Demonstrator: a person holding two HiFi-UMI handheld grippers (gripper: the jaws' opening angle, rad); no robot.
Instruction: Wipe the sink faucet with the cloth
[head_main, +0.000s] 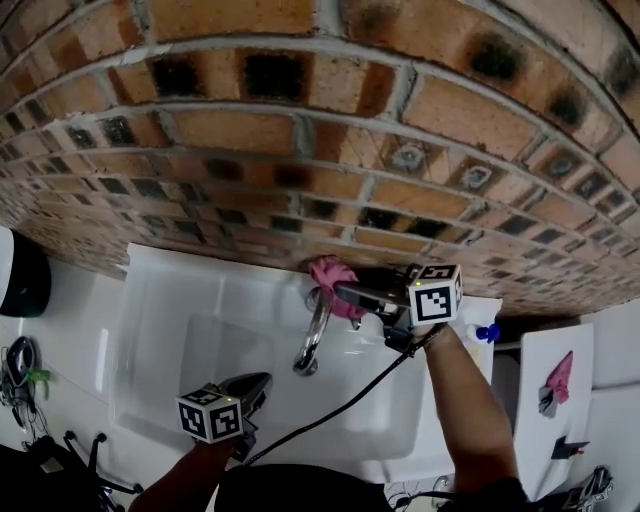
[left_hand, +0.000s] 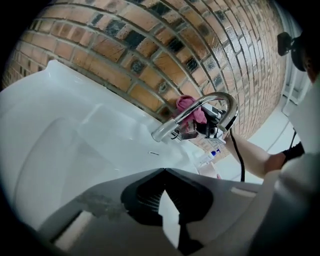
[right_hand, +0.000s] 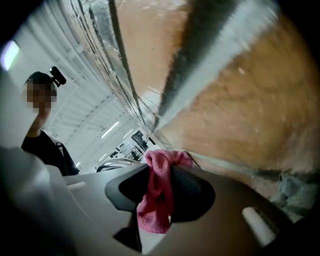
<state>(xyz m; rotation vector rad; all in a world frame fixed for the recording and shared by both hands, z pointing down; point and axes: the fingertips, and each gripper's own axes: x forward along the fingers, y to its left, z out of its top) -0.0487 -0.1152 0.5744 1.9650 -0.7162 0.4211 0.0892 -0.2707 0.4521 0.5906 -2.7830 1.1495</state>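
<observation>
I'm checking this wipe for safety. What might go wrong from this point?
1. The right gripper pinches the cloth by one bunched fold, so rubbing against the faucet may pull it free.
2. That gripper works close to the brick wall and may scrape it.
3. A black cable crosses the sink near the faucet and might snag.

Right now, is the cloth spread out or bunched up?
Bunched up: the cloth hangs crumpled, clamped in the right gripper, by the faucet.
</observation>
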